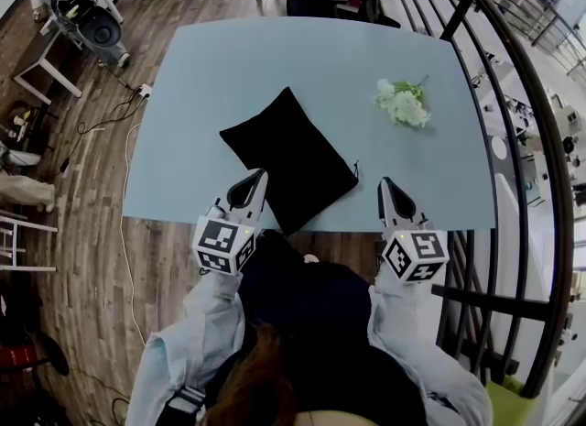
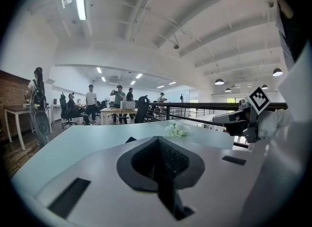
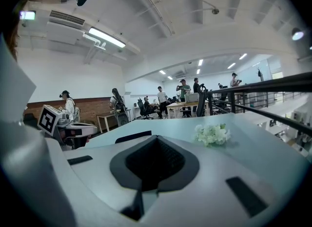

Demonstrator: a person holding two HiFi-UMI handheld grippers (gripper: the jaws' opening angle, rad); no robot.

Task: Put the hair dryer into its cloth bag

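L tool (image 1: 261, 176) & R tool (image 1: 385, 181) both closed tight, empty; L apparently just beside cloth bag (image 1: 291, 157).

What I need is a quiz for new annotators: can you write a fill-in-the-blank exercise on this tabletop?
1. The cloth bag lying on the table is ____ in colour.
2. In the head view, the white flowers lie to the ____ of the bag.
3. The left gripper and the right gripper are both ____, with nothing held.

Missing words: black; right; shut.
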